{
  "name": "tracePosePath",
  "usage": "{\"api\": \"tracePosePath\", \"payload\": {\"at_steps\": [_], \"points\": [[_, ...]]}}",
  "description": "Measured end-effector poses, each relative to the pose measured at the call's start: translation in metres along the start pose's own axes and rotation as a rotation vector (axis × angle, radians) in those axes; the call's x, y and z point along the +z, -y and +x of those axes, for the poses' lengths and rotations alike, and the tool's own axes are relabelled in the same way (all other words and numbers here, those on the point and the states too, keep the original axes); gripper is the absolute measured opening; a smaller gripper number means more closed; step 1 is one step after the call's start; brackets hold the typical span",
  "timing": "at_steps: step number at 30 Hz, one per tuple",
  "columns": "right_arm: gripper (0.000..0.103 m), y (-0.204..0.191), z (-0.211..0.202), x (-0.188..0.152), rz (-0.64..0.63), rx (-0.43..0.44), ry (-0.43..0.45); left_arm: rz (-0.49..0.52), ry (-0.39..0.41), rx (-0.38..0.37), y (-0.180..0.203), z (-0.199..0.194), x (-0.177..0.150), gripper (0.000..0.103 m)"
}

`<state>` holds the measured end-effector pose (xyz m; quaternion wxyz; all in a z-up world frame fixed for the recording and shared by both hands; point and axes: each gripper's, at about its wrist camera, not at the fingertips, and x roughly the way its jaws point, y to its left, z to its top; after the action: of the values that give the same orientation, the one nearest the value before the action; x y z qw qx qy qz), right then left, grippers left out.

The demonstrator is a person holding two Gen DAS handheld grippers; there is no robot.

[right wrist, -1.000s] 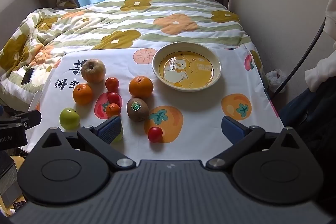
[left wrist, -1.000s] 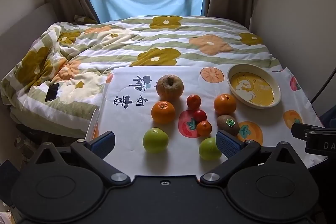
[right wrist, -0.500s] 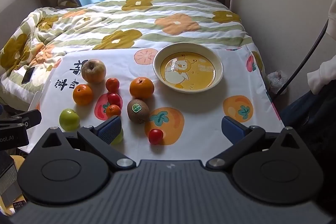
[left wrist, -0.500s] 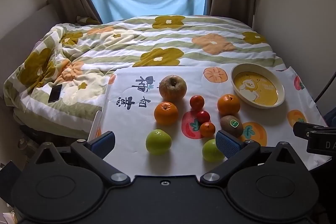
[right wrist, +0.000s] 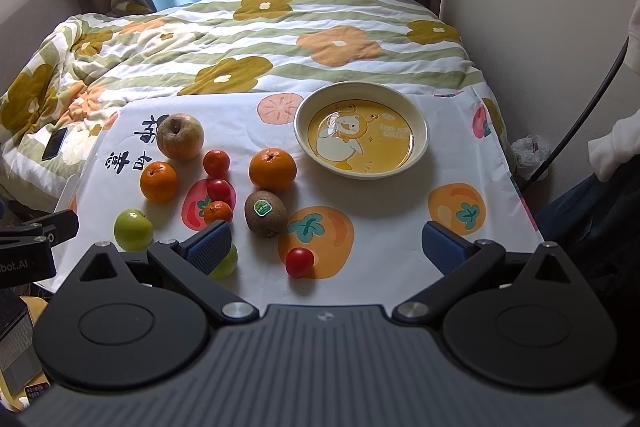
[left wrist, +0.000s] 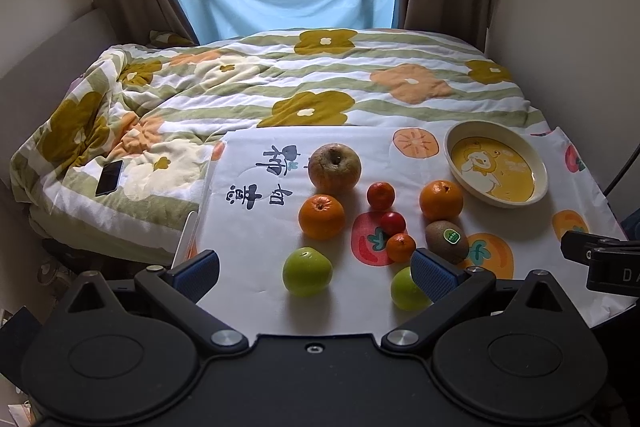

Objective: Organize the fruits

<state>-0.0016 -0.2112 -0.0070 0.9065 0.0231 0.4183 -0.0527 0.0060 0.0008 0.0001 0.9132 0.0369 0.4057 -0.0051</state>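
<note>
Holding both tongs wide apart and empty, we hover at the near edge of the printed cloth (right wrist: 400, 227). Our left tongs (left wrist: 316, 269) have nothing between the blue pads; a green apple (left wrist: 307, 271) lies on the cloth just ahead of them, in line with the gap. A second green apple (left wrist: 409, 289) sits partly hidden behind the right pad of that pair. Our right tongs (right wrist: 328, 247) are spread just as wide, and a cherry tomato (right wrist: 299, 261) lies just ahead of them, nearer the left pad.

Farther ahead of the left tongs we see an orange (left wrist: 321, 217), and past it a brownish apple (left wrist: 335, 167). Ahead and to the right of them stand a small tangerine (left wrist: 380, 195), another cherry tomato (left wrist: 393, 223) and a second small tangerine (left wrist: 400, 247) in a short row. A kiwi (right wrist: 265, 213) with a green sticker lies ahead of the right tongs toward the left, with a larger orange (right wrist: 273, 169) just beyond it. The yellow duck bowl (right wrist: 420, 131) stands well ahead of the right tongs, holding no fruit.

Beyond the cloth lies a flowered quilt (left wrist: 320, 83), with a phone (left wrist: 109, 177) on it far to the left.
</note>
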Motion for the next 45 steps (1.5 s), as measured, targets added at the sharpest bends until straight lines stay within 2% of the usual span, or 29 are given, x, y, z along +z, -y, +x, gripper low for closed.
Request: {"api": "tracePosePath", "payload": {"at_steps": [45], "points": [[0.103,-0.0028,-0.0024,-0.0008,-0.001,0.004,0.005,0.002,0.005,0.005,-0.0052,0.0012,0.0017,0.103]]}}
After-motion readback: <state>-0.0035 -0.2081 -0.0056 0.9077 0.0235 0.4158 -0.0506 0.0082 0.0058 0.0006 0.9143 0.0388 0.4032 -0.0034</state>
